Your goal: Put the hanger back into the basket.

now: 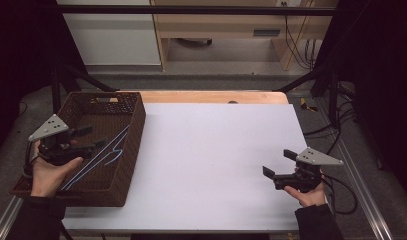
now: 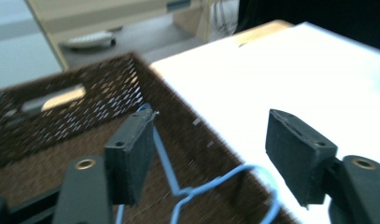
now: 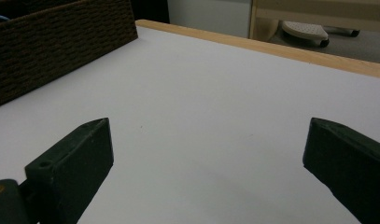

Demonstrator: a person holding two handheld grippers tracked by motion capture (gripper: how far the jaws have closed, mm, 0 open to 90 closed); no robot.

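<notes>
Left claw (image 2: pixel 208 156) agape above blue hanger (image 2: pixel 187 189) in wicker basket (image 1: pixel 133 130)

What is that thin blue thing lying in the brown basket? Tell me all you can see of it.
It looks like a blue wire hanger, thin and bent, with long straight runs and a kinked neck. It lies slanted inside the woven brown basket, its upper end leaning against the wall nearest the white table. In the left gripper view it passes between the open jaws of the left gripper, close beside one of them; whether it touches that one I cannot tell.
</notes>
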